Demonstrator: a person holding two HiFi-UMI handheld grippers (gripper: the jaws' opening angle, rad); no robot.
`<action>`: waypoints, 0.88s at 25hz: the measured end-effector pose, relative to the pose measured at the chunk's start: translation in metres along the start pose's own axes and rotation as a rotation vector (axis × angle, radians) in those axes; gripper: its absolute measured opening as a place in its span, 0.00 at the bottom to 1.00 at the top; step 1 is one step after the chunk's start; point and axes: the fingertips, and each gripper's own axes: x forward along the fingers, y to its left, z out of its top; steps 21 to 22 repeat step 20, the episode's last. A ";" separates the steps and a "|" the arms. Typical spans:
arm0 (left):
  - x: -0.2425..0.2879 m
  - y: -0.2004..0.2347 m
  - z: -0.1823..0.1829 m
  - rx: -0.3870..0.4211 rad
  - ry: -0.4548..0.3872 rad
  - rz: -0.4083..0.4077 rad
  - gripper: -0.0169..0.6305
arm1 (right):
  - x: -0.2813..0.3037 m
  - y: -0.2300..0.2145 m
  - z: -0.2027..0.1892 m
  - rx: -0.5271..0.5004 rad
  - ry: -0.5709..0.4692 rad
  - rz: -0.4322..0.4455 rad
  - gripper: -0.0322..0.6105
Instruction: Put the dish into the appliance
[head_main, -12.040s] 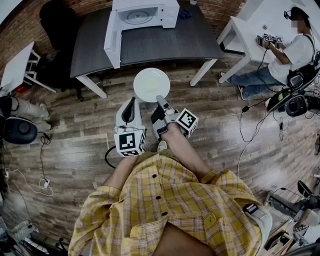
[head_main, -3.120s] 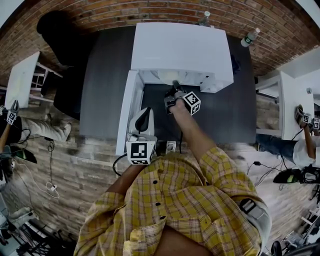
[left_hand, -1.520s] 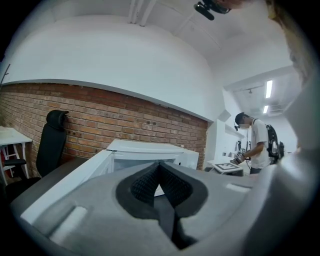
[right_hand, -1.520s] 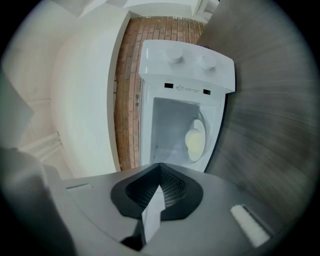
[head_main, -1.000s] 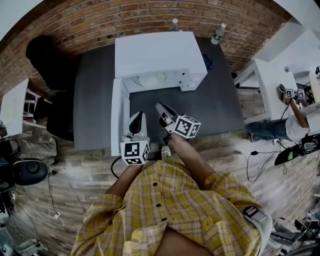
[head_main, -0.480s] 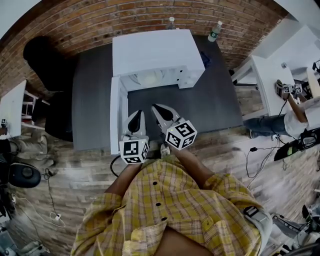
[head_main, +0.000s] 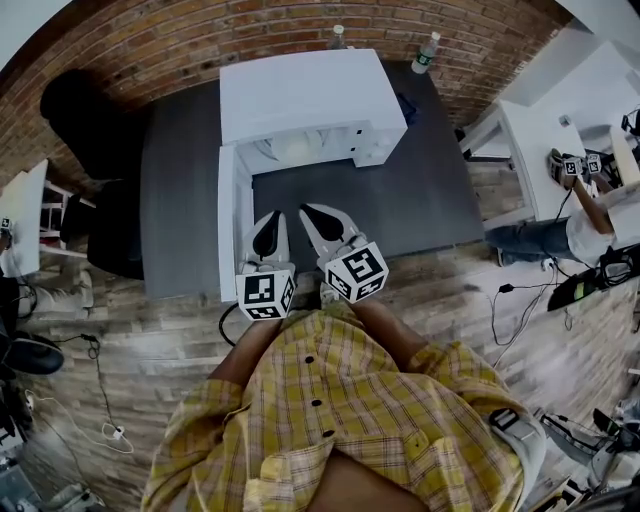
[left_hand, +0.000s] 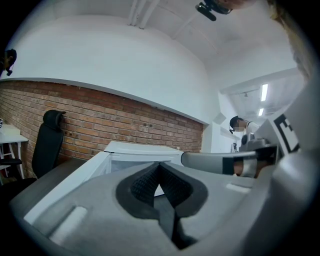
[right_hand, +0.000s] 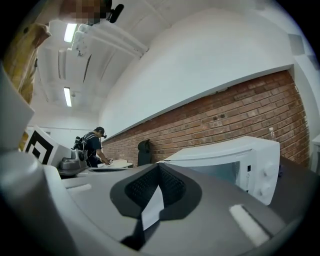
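The dish (head_main: 296, 149) is lying inside the microwave (head_main: 305, 95). In the head view it is showing as a pale round shape in the mouth of the cavity; how deep it is sitting cannot be told. Judged from this, the placing is done and only closing the door is left. The door (head_main: 228, 225) is standing fully open, swung out to the left of the cavity and reaching toward the front edge of the dark table (head_main: 430, 200).

The left gripper (head_main: 268, 220) is hovering just beside the door's inner face, with its jaws pressed together on nothing. The right gripper (head_main: 310, 213) is hovering next to it over the table, well apart from the dish, with its jaws likewise pressed together and carrying nothing.

Hazards from here:

1. Door strike. If the dish is overhanging the cavity's lip, the closing door is going to hit its rim and may chip it or push it askew.
2. Slip. The closed jaw tips are offering a narrow, smooth contact. A push near the door's free edge may slide off and jab the cavity.
3. Shifted microwave. A hard shove is likely to slide the microwave back toward the bottles (head_main: 427, 52) standing at the table's rear edge.
4. Gripper collision. Both grippers are hovering close side by side, so a swing by either one may knock the other.
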 end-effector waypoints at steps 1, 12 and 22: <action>0.000 -0.001 0.000 0.001 -0.001 -0.001 0.02 | -0.001 0.000 0.000 -0.008 -0.001 -0.003 0.05; -0.002 -0.007 -0.001 0.014 -0.002 -0.009 0.02 | -0.009 -0.003 0.000 -0.041 -0.002 -0.046 0.05; -0.003 -0.012 0.000 0.016 -0.003 -0.011 0.02 | -0.014 -0.002 -0.001 -0.046 0.001 -0.050 0.05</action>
